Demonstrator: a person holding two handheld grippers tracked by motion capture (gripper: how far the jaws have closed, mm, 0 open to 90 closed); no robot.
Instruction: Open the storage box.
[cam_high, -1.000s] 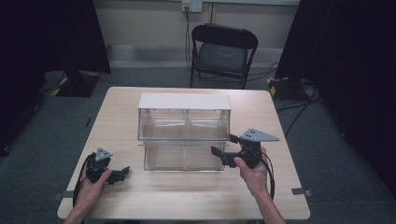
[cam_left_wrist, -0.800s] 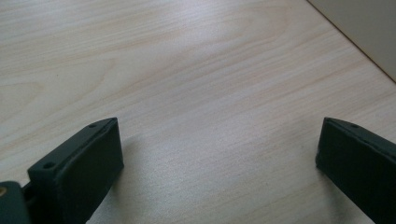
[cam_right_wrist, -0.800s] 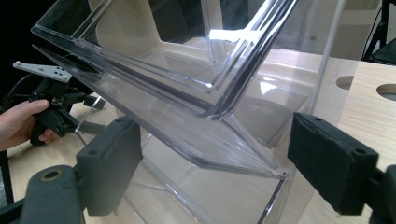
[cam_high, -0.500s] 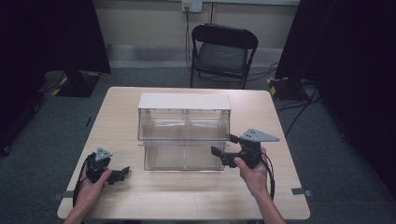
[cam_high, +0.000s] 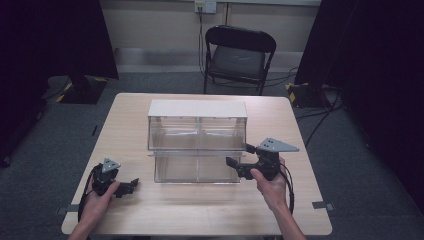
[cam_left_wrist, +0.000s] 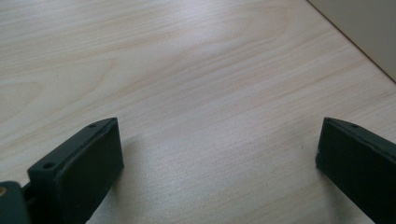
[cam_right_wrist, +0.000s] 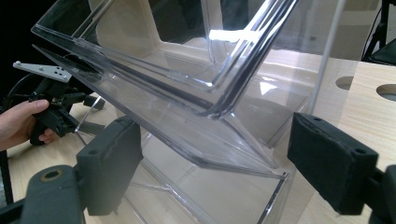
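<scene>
1. Light wood table (cam_high: 165, 210), rounded corners, pale grain running along it.
2. Smack in the middle sits a clear plastic bin (cam_high: 197, 145) with a white top, two tiers, each split into two compartments.
3. Two round holes (cam_right_wrist: 369, 87) are cut into the tabletop near the bin.
4. It all stands on grey carpet (cam_high: 45, 165).

No change could be made out between the earlier pictures and this moment. In the high view, the right tongs (cam_high: 239, 156) were found at the same spot by the right end of the clear box (cam_high: 197, 142), and the left tongs (cam_high: 131, 185) at the same place low over the desk (cam_high: 200, 210). Nothing on the desk was seen to be shifted.
</scene>
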